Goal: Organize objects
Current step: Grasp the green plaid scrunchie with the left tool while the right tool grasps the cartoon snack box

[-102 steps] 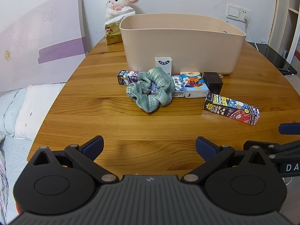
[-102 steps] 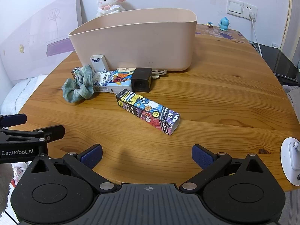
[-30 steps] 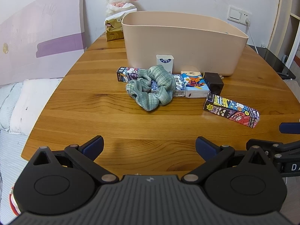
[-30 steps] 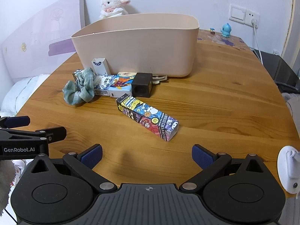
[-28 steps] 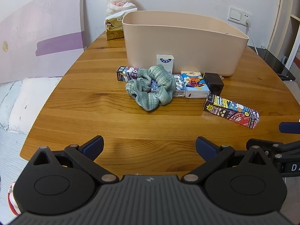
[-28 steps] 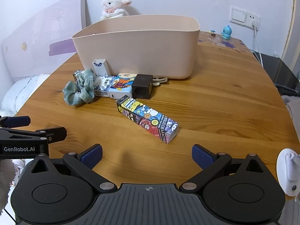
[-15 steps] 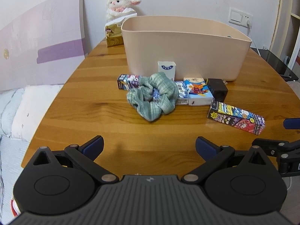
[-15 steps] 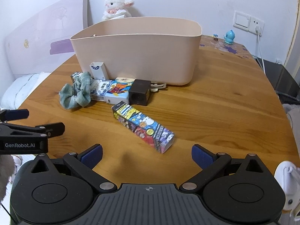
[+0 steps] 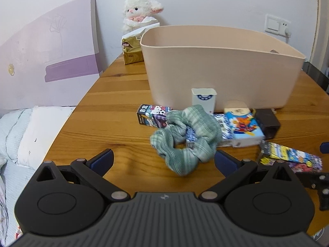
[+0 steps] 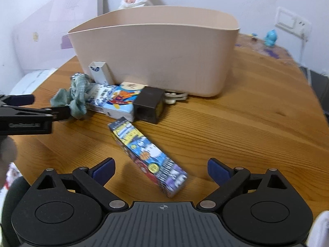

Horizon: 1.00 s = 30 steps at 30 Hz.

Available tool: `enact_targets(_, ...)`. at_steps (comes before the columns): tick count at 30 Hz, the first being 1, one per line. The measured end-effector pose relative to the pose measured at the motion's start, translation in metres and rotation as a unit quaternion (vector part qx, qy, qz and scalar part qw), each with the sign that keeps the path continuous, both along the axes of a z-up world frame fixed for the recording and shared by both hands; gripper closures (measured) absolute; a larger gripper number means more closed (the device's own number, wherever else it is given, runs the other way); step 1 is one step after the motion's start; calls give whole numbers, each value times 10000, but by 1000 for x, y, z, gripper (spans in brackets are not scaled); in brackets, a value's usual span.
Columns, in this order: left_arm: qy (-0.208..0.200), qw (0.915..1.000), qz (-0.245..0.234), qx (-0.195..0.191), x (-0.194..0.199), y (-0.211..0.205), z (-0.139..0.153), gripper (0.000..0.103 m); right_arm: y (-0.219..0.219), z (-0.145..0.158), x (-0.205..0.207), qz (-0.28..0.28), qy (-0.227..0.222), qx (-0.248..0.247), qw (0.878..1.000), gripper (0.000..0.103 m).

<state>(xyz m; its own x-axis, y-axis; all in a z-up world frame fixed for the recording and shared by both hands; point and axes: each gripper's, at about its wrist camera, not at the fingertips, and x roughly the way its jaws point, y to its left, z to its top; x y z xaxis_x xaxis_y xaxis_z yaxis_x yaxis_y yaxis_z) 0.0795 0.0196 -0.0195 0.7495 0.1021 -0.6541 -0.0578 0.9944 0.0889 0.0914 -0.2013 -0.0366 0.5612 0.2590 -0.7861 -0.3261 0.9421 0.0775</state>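
Left gripper (image 9: 163, 159), jaws spread wide, low-centre in left wrist view; green scrunchie (image 9: 186, 139) lies just beyond and between the blue pads, nearer the right one, not gripped. Right gripper (image 10: 161, 169), jaws also spread, frames the near end of a long cartoon-print box (image 10: 147, 157) lying diagonally at centre of right wrist view; contact w/ pads not seen.

Surface: round wooden table (image 9: 115, 111), white wall behind, bed linen at lower left, purple-and-white board (image 9: 47, 61) leaning at upper left, wall socket upper right.

Beige tub (image 9: 222, 65) fills upper centre, open top. In front of it, a row: small white carton (image 9: 203, 99) upright against tub wall, character box (image 9: 153, 116) partly under scrunchie, blue-orange tissue pack (image 9: 243, 127), dark cube (image 9: 267, 122) at right. Plush lamb (image 9: 140, 10) and gold packet (image 9: 132, 48) behind tub, upper centre-left. Scrunchie overlaps the packs behind it.
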Motion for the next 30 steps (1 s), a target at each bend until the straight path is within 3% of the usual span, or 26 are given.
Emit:
enact_targets(5,65,9999,-88,-77,16,3,-4,0,13,-7,12,222,59,-68,9997,11)
enact_targets(9,57,9993,-263,-269,21,3,-6,0,23,-7,12,357,-91,-200,9991,23)
enact_targets(10,61,9991,-295,-313,22,3,-7,3,24,-7,11,375,-119,-209,9990,31)
enact_targets(12,202,9986,-360,-343,25,2,-11,32,26,-6,10,368,-165,-264,9988,37)
enact_targets(16,371,9977,-390,-411,30,3,-18,43,26,-4,5,427,-232,-249,9985,58)
enact_targets(20,328,9974,-458,-448,28,4,-18,63,25,-2,2,504,-245,-204,9982,70)
enact_targets(22,285,9976,-497,-379,26,3,-16,67,25,-2,0,581,-226,-142,9980,79)
enact_targets(24,237,9978,-553,-284,22,2,-15,78,26,-1,-3,635,-209,-74,9977,82)
enact_targets(30,183,9971,-603,-419,5,4,-10,80,28,6,-13,650,-325,-3,9974,82)
